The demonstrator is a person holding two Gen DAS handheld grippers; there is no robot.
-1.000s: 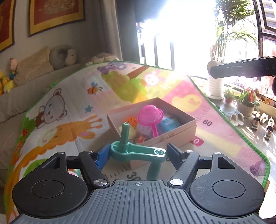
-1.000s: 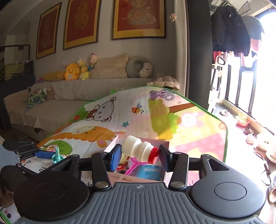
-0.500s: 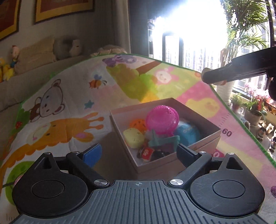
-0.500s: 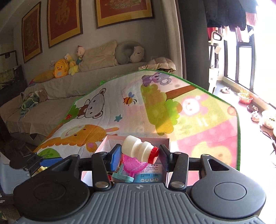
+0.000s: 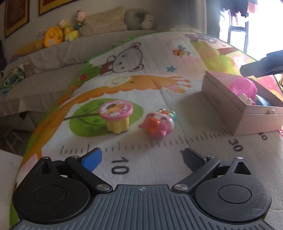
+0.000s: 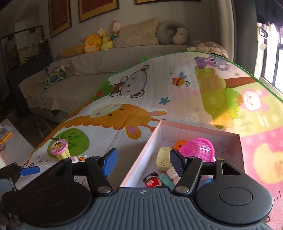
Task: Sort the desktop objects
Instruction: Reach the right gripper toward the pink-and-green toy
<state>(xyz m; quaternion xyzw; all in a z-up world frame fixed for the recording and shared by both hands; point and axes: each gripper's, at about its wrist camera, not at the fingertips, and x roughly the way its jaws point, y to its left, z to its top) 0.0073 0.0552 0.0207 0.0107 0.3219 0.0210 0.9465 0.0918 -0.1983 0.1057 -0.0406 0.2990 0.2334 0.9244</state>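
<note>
Left gripper [image 5: 140, 156]: green peg toy gone from jaws, now wide apart, empty; swung off pink box [image 5: 237, 113] toward loose toys on play mat [image 5: 159, 58]. Right gripper [image 6: 143, 163]: white bottle with red cap released, jaws spread, nothing held, above box near edge. Two items sorted; two left. Stamp toy with pink top [image 5: 115, 115] left of centre, pink owl toy [image 5: 157, 123] just beside it, centre frame, both ahead of left fingertips, apart. Likely next pick: owl.

Daylight pours in from a window [image 5: 247, 16] on the right, blown out to white glare. The room's left side sits dim. Fisheye distortion bends the play mat [image 6: 176, 99] edges; the box [image 5: 230, 109] casts a soft shadow leftward.
</note>
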